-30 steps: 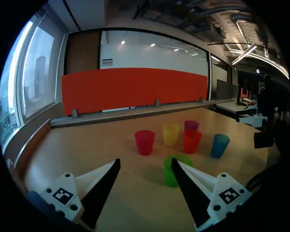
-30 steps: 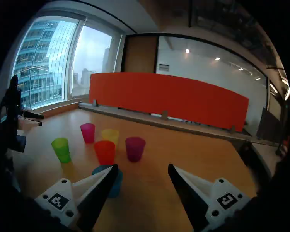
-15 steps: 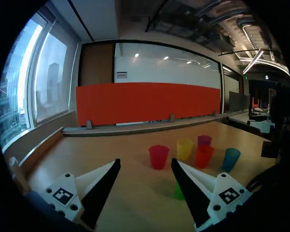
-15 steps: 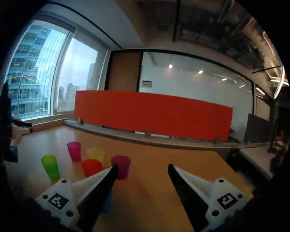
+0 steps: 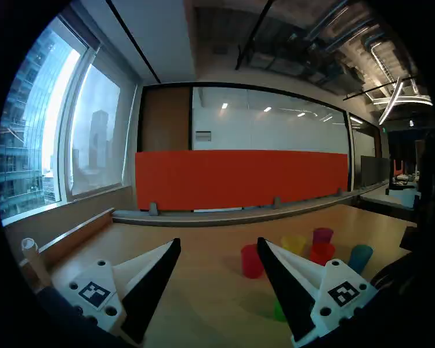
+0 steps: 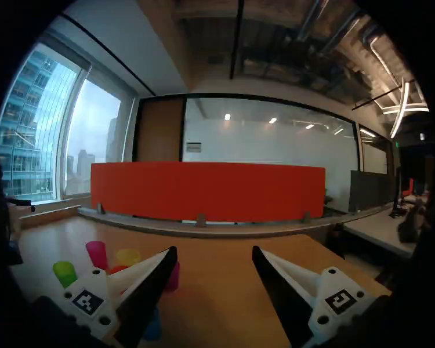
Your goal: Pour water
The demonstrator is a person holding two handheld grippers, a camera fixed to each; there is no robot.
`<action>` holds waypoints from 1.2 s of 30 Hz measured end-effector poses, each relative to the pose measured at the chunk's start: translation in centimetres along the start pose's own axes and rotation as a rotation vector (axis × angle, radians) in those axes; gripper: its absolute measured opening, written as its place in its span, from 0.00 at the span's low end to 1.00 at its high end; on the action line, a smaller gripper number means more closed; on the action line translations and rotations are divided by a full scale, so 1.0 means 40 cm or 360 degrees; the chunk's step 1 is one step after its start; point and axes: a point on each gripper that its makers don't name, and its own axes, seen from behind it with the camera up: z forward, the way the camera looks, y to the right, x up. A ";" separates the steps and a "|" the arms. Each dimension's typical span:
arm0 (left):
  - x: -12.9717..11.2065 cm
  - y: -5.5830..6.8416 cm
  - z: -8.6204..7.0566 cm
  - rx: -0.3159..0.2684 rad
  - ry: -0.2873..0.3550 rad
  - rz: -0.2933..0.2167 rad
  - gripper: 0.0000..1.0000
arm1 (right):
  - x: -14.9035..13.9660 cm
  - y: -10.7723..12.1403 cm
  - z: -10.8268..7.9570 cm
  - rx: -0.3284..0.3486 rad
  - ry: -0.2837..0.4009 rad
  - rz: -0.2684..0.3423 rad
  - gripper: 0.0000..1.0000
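Cups (image 5: 252,261), translucent plastic, tapered, on smooth wood table (image 5: 206,249), L tool (image 5: 217,240) & R tool (image 6: 213,249) both spread, empty

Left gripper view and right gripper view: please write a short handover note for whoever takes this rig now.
Left gripper: open, empty.
Right gripper: open, empty.
Six small translucent plastic cups stand upright, close together, on the light wooden table: red cup, yellow cup, purple cup, orange cup, teal cup, green cup.
Done: nothing gripped, no pouring seen.
To do: grip one cup, pour into another. Whether any holds water, I cannot tell.
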 end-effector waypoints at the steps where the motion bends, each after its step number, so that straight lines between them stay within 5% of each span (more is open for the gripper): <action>1: 0.005 -0.001 -0.001 0.0007 0.0014 -0.0002 0.97 | 0.004 0.004 -0.001 -0.0010 0.0010 0.0011 1.00; 15: -0.005 -0.027 -0.002 0.0109 0.0071 0.0027 0.98 | -0.002 0.020 -0.013 -0.0052 0.0007 -0.0010 1.00; 36: -0.107 -0.039 0.013 0.0169 0.0090 0.0011 0.98 | -0.007 0.016 -0.010 -0.0073 -0.0024 -0.0005 1.00</action>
